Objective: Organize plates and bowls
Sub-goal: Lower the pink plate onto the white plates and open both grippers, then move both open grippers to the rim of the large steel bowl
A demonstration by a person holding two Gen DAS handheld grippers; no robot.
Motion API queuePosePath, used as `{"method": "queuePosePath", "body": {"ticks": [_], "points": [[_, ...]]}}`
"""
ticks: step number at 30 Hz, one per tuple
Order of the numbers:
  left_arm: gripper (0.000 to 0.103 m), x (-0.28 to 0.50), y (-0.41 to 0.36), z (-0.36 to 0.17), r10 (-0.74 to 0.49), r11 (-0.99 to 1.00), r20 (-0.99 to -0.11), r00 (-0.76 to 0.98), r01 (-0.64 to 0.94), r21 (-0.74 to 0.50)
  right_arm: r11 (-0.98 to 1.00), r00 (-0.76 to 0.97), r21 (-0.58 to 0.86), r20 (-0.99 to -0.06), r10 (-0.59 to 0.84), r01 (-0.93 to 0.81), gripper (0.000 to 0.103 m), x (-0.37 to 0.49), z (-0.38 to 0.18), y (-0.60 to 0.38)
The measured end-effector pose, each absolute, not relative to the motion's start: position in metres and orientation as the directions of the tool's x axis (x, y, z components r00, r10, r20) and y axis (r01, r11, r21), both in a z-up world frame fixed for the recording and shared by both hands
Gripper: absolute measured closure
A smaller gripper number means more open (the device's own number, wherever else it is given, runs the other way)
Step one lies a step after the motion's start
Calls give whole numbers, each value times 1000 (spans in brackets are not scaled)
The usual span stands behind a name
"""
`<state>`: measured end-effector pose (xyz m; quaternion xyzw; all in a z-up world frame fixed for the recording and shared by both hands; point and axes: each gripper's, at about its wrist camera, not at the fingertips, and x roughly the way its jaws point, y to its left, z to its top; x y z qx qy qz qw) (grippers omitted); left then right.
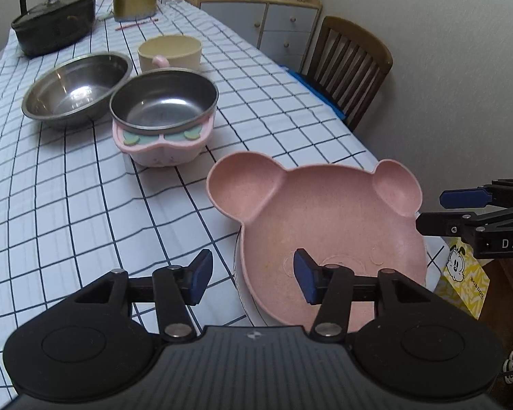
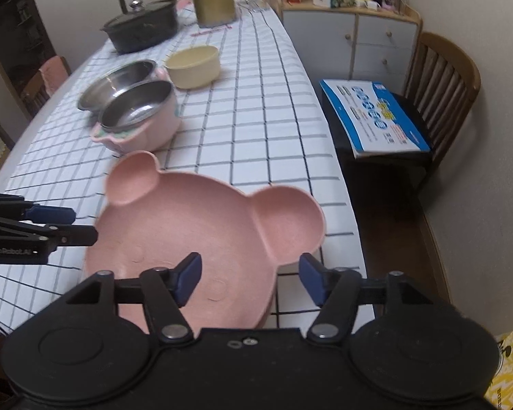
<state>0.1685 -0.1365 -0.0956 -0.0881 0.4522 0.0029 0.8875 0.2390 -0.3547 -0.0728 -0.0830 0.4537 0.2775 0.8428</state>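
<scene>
Checked tablecloth [image 1: 85, 205] carries the pink bear plate [image 1: 325, 225] straddled by the open, empty left gripper [image 1: 253, 278] and right gripper [image 2: 249, 282], so any careless closing or sideways nudge could shove it toward the table edge close beside the right one.

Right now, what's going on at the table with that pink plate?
A person works two handheld grippers over the pink bear-shaped plate, which rests on a white plate at the table's near edge. The left gripper and right gripper both stand open, straddling the bear plate's rim without pressing it. Further back sit a steel bowl, a steel-lined pink bowl and a cream cup.
</scene>
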Motion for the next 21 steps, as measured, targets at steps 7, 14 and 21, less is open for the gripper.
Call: {"method": "queuePosePath", "body": {"ticks": [7,14,21], "points": [[51,155,-140,-63,-48,987,-742,669,-82,-138,803,465,121,-760,453,-584,25,225,-42,-337],[42,148,-132,-32,8,984,-681,732,-127,-125,755,491,118,-693,528,-645,11,218,-9,-312],[32,147,-106,-6,94,973,-628,772,-204,-105,698,508,98,-615,603,-710,3,219,25,-273]]}}
